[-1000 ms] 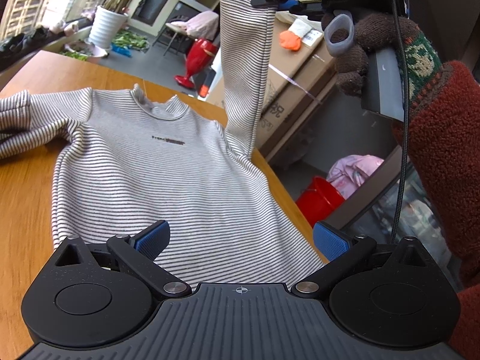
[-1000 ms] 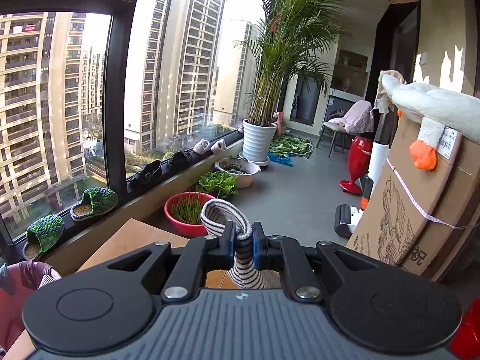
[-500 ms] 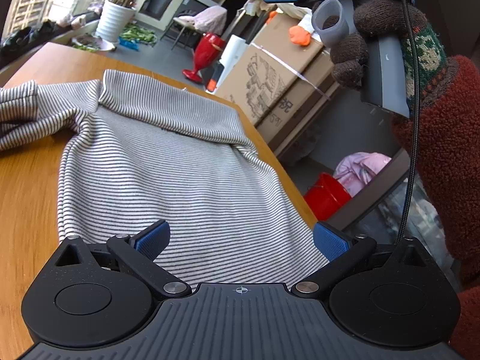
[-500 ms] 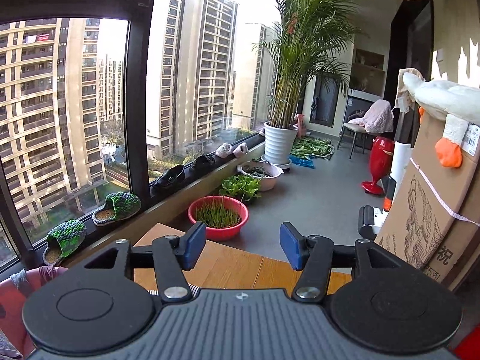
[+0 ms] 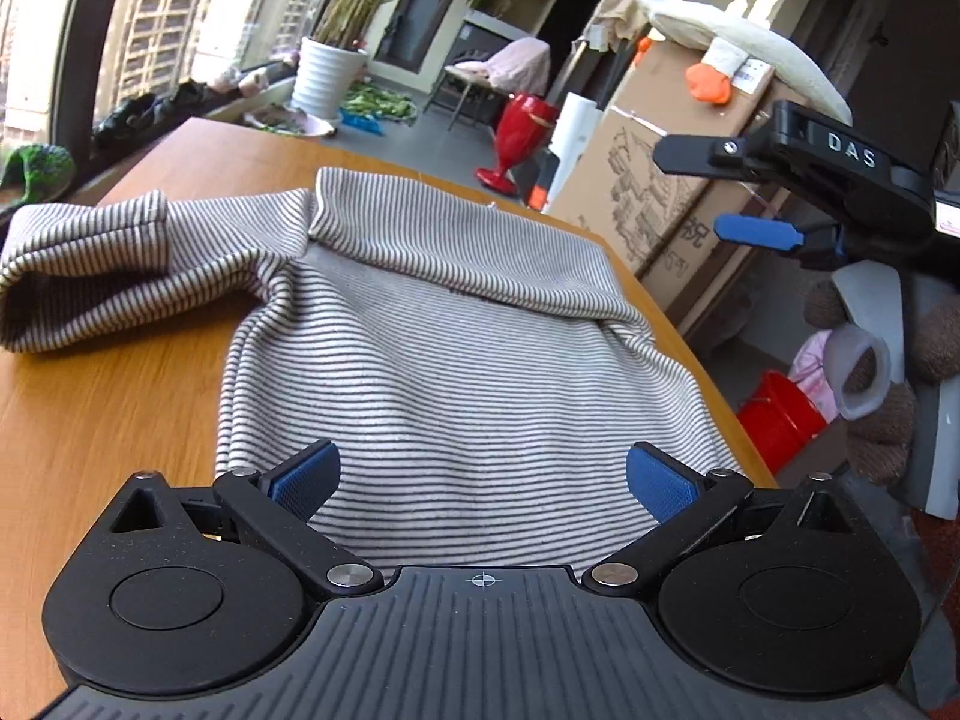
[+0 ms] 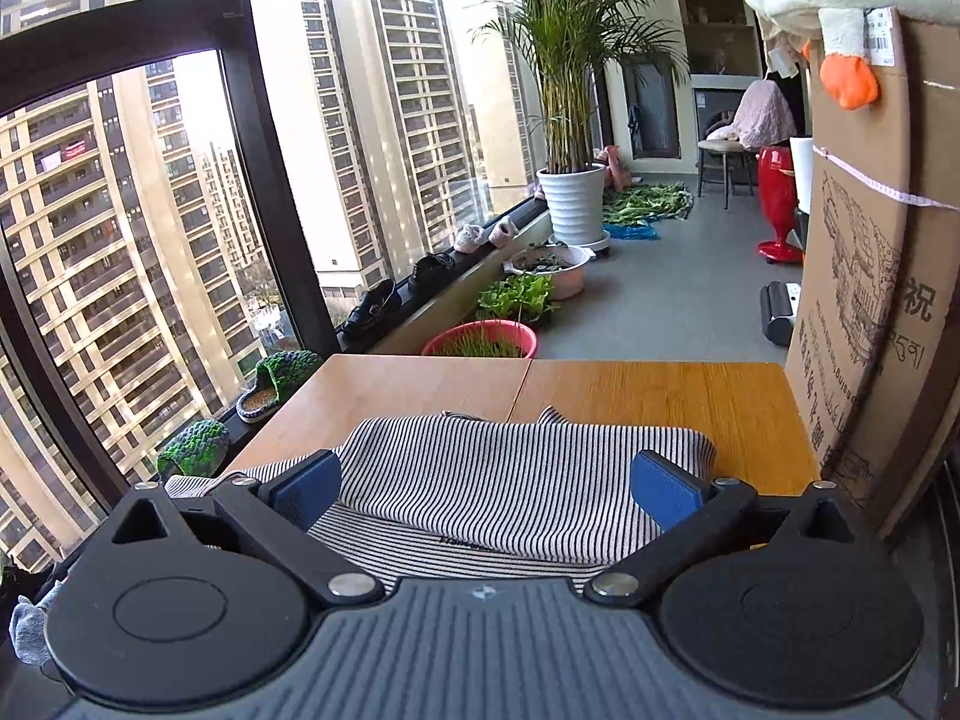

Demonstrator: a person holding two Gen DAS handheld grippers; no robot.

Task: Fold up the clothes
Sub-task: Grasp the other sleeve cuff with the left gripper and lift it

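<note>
In the left wrist view the striped shirt point(image 5: 456, 372) fills the middle of the frame, spread on the table point(image 5: 108, 420). Its one loose sleeve point(image 5: 108, 276) lies bunched at the left edge of the frame, long axis running left to right toward the shirt's shoulder. The other sleeve point(image 5: 468, 240) is laid across the chest, from the upper middle toward the right. The left gripper point(image 5: 483, 477) sits at the bottom of the frame, jaws wide and empty, over the hem. At the right edge the right gripper point(image 5: 717, 192) hangs above the table edge, a gloved hand point(image 5: 870, 360) behind it.

In the right wrist view the right gripper point(image 6: 486, 489) has just been opening and stands wide, with nothing between its pads; the folded sleeve point(image 6: 516, 474) lies below them.

The loose sleeve lies on the left gripper's side, so I judge that hand the nearer one for the next fold.
</note>
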